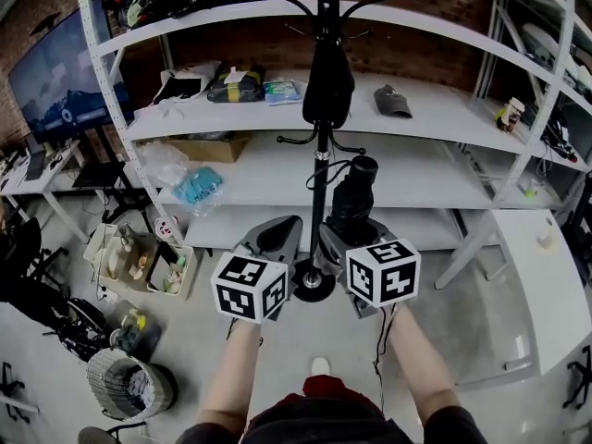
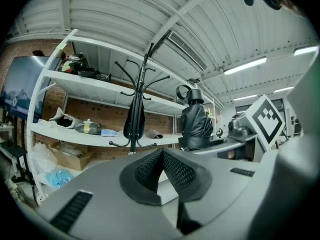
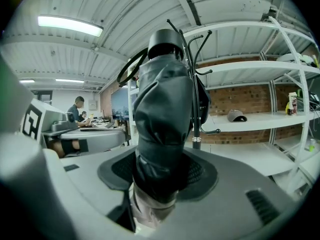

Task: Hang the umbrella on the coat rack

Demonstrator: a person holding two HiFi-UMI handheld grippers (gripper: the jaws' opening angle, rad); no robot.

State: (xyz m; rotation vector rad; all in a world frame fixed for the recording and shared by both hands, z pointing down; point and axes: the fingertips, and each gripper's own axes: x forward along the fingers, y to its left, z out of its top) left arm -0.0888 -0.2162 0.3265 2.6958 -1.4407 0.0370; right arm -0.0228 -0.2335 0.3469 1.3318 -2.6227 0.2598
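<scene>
A folded black umbrella stands upright in my right gripper, which is shut on its lower end. In the right gripper view the umbrella fills the middle, its wrist loop at the top. The black coat rack stands just beyond both grippers, base on the floor, with a dark item hanging from an upper hook. My left gripper is shut and empty, left of the pole. Its view shows the pads meeting, the coat rack ahead and the umbrella at right.
White shelving runs behind the rack, with a cap, bags and boxes. A screen stands at left, a wire basket and bins on the floor, a white table at right. A person sits far off.
</scene>
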